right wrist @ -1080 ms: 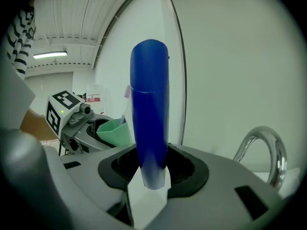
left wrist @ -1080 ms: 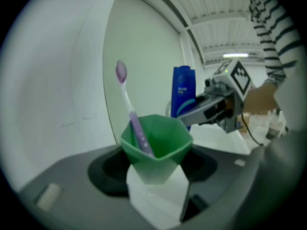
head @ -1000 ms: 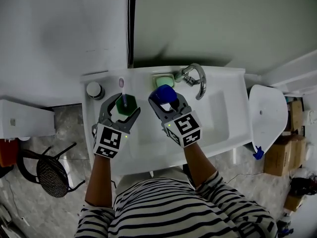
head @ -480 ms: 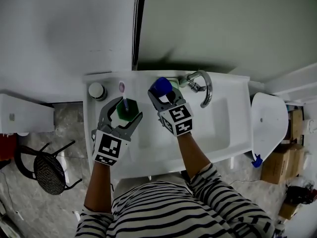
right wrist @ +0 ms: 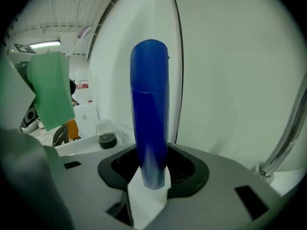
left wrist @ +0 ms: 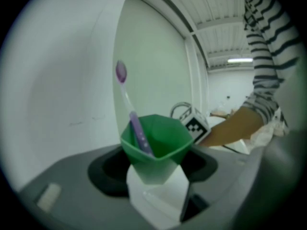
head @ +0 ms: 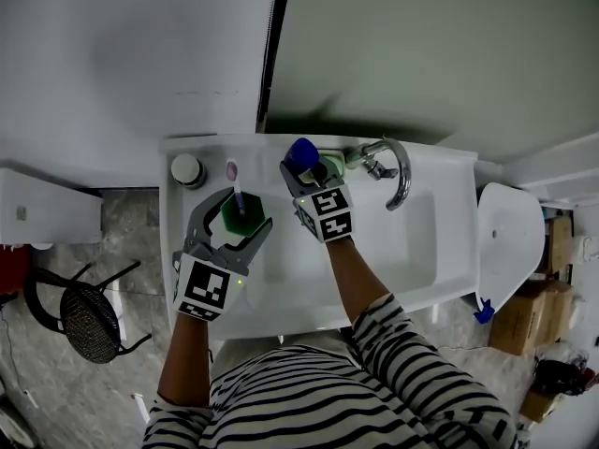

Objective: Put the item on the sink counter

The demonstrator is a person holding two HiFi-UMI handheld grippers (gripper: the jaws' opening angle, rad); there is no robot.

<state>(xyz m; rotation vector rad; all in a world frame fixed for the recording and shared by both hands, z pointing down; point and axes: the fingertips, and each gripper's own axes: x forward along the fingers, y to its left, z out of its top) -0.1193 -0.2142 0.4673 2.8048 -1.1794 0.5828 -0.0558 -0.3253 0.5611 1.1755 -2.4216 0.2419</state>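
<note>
The big white sink counter [head: 180,215] runs along a pale wall, with the bowl set in its middle. A person in a striped top stands in front of it and holds a tool in each hand.

The left gripper [head: 241,213] is over the left side of the counter. Its two jaws squeeze a green plastic cup [left wrist: 165,145] with a white bottom. The cup stands straight up.

The right gripper [head: 307,168] is at the back of the sink, just left of the shiny metal tap [head: 398,171]. Its jaws are closed tight on a tall blue bottle [right wrist: 149,114], low down near its bottom end. The bottle stands straight up, close to the wall. I cannot tell if it touches the counter.

A purple toothbrush [left wrist: 129,109] leans inside the cup, and its head sticks out above the rim.

A small round jar [head: 186,168] sits in the back left corner of the counter, apart from the cup.
</note>
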